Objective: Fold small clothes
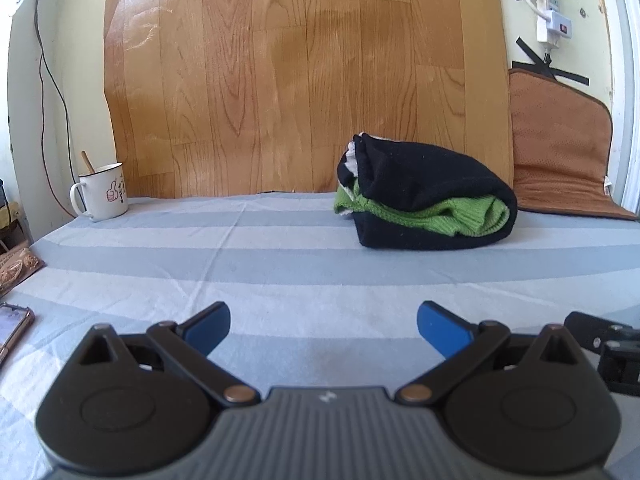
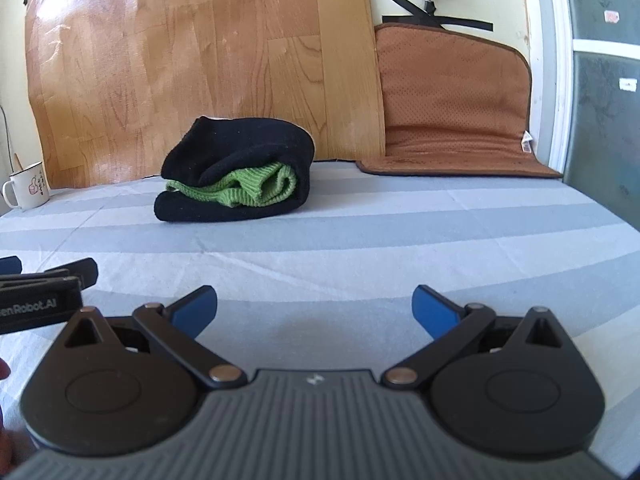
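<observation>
A folded black garment [image 1: 432, 184] with a green knit piece [image 1: 436, 212] tucked inside lies on the striped blue-grey sheet [image 1: 280, 264], near the back. It also shows in the right wrist view [image 2: 240, 152], with the green piece [image 2: 248, 188] showing at its open side. My left gripper [image 1: 323, 326] is open and empty, low over the sheet, well short of the bundle. My right gripper [image 2: 314, 312] is open and empty too, beside the left one, whose body [image 2: 40, 296] shows at the left edge.
A white enamel mug [image 1: 103, 192] with a spoon stands at the back left. A brown mat [image 1: 560, 152] leans against the wall at the back right. A wood-pattern board [image 1: 304, 72] stands behind. A phone [image 1: 12, 328] lies at the left edge.
</observation>
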